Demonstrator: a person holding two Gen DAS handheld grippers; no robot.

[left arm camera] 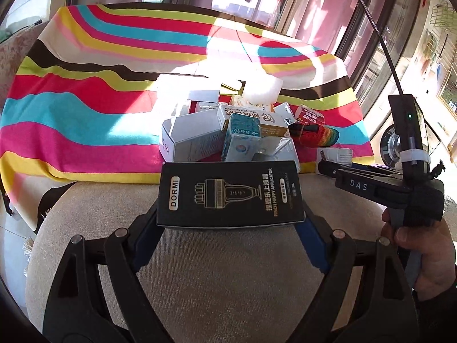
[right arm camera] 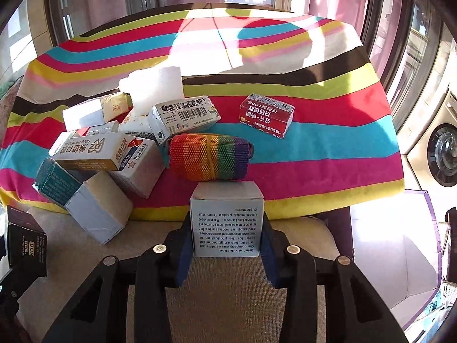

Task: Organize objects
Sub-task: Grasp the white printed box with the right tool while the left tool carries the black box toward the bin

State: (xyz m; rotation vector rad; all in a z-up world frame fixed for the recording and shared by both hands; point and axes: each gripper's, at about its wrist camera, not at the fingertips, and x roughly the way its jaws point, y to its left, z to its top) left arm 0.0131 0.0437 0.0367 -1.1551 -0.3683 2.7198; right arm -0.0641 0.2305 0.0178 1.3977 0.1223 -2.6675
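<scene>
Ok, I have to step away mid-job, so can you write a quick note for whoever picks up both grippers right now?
Left gripper: shut on the black DORMI applicator box, held above the beige cushion.
Right gripper: shut on the small white box with upside-down English text.
Still unsorted on the striped cloth: the heap of white cartons, the rainbow woven pouch, the red box.
Done: two boxes picked up. Left: place both, then sort the rest.
</scene>
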